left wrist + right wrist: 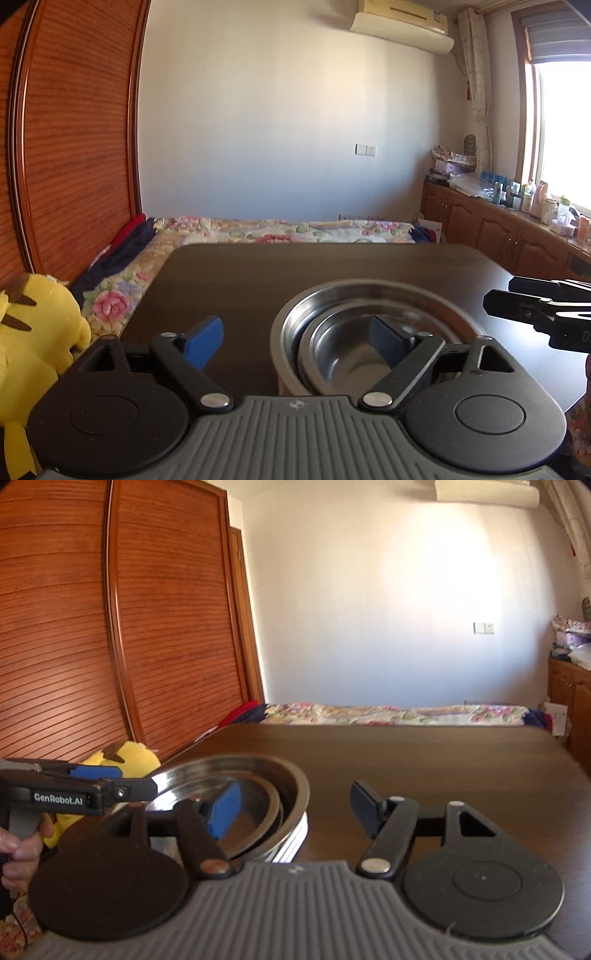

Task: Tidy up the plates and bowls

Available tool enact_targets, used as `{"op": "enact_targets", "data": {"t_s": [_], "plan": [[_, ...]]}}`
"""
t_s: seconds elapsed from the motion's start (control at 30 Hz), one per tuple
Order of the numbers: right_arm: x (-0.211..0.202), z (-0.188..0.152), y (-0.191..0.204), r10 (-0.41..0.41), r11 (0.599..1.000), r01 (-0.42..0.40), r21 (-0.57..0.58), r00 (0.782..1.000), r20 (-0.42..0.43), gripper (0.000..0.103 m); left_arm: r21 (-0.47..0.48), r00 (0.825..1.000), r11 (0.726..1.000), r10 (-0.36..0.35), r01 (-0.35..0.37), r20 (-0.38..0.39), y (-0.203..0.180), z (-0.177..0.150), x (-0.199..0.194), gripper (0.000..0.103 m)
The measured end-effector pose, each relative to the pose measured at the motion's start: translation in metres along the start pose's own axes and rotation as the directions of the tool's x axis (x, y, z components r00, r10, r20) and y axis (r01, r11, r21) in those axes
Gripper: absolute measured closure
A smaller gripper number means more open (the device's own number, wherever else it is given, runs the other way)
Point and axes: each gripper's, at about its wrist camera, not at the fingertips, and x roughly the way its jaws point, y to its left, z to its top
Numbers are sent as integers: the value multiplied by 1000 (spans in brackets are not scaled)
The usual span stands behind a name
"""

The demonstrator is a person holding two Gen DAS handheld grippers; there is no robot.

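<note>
A wide steel bowl stands on the dark wooden table, and a smaller steel bowl is nested in it. My left gripper is open astride the big bowl's left rim, one blue pad outside and the other finger over the inside, neither touching. My right gripper is open astride the right rim of the same bowl, where the inner bowl leans a little. Each gripper also shows in the other's view: the right gripper and the left gripper, which a hand holds.
A yellow plush toy sits off the table's left edge. Behind the table lies a bed with a floral cover. A wooden wardrobe fills the left. Low cabinets with bottles run along the right wall.
</note>
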Motion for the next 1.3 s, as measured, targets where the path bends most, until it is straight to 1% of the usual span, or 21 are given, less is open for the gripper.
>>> {"op": "enact_targets", "data": {"t_s": [0.07, 0.1, 0.17, 0.2, 0.27, 0.33, 0.5, 0.73, 0.87, 1.1, 1.3], "plan": [[-8, 4, -1, -9, 1000, 9, -3, 1000, 12, 34, 5, 1000, 1000, 0, 0, 12, -5, 2, -5, 5], [-12, 6, -1, -14, 1000, 14, -3, 1000, 17, 33, 6, 1000, 1000, -1, 1, 18, -8, 4, -7, 4], [-20, 10, -2, -18, 1000, 18, -5, 999, 31, 27, 6, 1000, 1000, -7, 6, 25, -12, 5, -10, 2], [-23, 10, -3, -21, 1000, 21, -7, 999, 41, 21, 8, 1000, 1000, -8, 8, 29, -15, 6, -11, 2], [-30, 12, -4, -22, 1000, 22, -11, 998, 53, 18, 13, 999, 1000, -8, 7, 36, -20, 5, -14, 0], [-33, 13, -4, -30, 999, 31, -15, 998, 57, 11, 17, 999, 1000, -8, 7, 39, -26, 6, -16, 0], [-41, 13, -7, -54, 998, 55, -20, 996, 69, 0, 37, 999, 999, -13, 12, 30, -37, 6, -19, 0], [-48, 9, -9, -89, 996, 89, 3, 993, 75, 0, 68, 999, 997, 31, -33, 30, -54, 6, -22, 0], [-51, 8, -11, -135, 991, 135, 6, 988, 72, 0, 59, 999, 998, 21, -23, 33, -59, 7, -23, 0], [-57, 8, -13, -243, 970, 242, 14, 967, 77, 0, 71, 998, 997, 28, -31, 52, -67, 8, -28, 0], [-59, 9, -13, -280, 960, 279, 21, 956, 84, 0, 85, 996, 994, 61, -66, 61, -68, 5, -30, 0]]}}
